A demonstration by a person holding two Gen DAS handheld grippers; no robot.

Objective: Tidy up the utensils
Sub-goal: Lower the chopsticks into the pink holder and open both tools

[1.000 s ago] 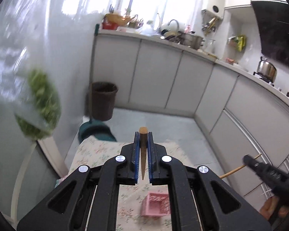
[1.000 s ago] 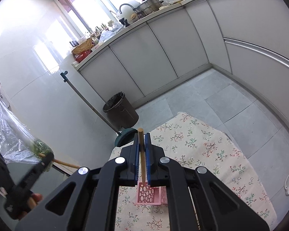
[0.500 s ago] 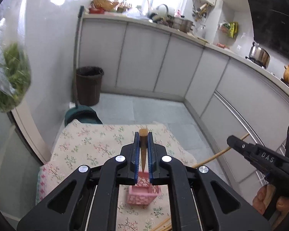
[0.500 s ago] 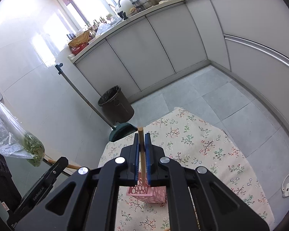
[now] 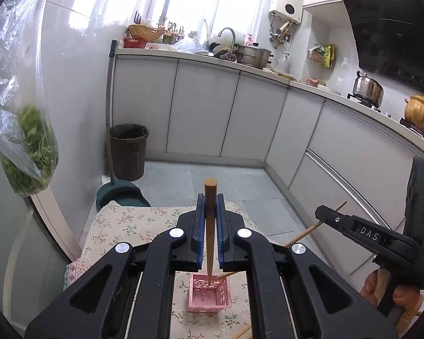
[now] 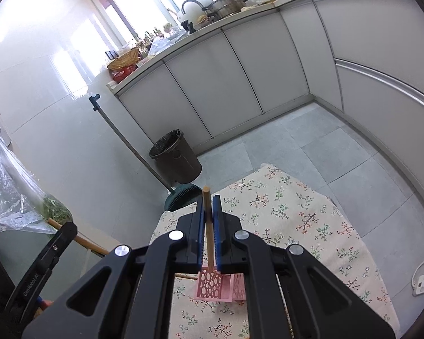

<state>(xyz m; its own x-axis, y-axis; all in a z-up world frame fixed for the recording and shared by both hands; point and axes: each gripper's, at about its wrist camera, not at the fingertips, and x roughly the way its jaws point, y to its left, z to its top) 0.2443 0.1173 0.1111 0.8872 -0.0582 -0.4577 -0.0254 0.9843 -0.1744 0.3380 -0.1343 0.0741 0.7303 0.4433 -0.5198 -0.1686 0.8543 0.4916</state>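
Chopsticks fill both views. From the left wrist, the left gripper [image 5: 210, 209] pinches a dark round wooden chopstick [image 5: 210, 226], its tapered tip just above a pink perforated plastic basket [image 5: 209, 293] on the floral tablecloth [image 5: 127, 223]; grey cabinets curve beyond. From the right wrist, the right gripper [image 6: 209, 212] pinches a paler chopstick [image 6: 209, 231] over that basket [image 6: 214, 286], grey floor tiles far behind.

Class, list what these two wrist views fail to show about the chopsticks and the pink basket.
- Left wrist view: the left gripper hides the table; the dark chopstick tip's depth in the pink basket is unclear.
- Right wrist view: the right gripper covers the basket's opening; the light chopstick tip is hidden.
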